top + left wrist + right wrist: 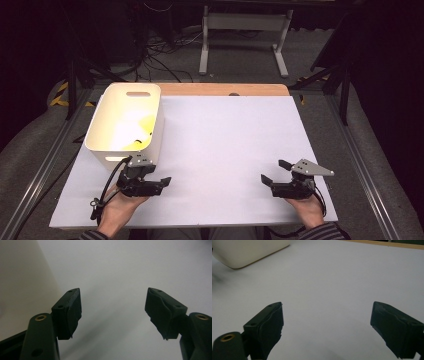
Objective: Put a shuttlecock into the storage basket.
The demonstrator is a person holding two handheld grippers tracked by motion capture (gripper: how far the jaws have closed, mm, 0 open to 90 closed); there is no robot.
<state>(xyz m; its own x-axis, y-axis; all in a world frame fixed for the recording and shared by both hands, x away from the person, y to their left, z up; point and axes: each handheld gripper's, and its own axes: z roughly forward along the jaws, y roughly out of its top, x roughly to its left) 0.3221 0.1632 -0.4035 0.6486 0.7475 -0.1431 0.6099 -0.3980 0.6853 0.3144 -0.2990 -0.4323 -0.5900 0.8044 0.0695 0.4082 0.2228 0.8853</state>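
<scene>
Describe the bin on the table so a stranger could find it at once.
Start at the white table top and go to its far left corner. There stands a cream plastic bin, open on top, with a slot handle cut in its far wall and something yellow inside. It stands just beyond the left gripper; the right gripper is well away from it.

Both black grippers, the left gripper (160,184) and the right gripper (274,171), have brass-ringed screw holes, trailing black cables, grey three-cornered plates, and seemingly striped sleeves (326,232) behind.

High view overhead facing forward-down, both gripper views low and close along white table (225,135), sharing cream bin (125,120)
</scene>
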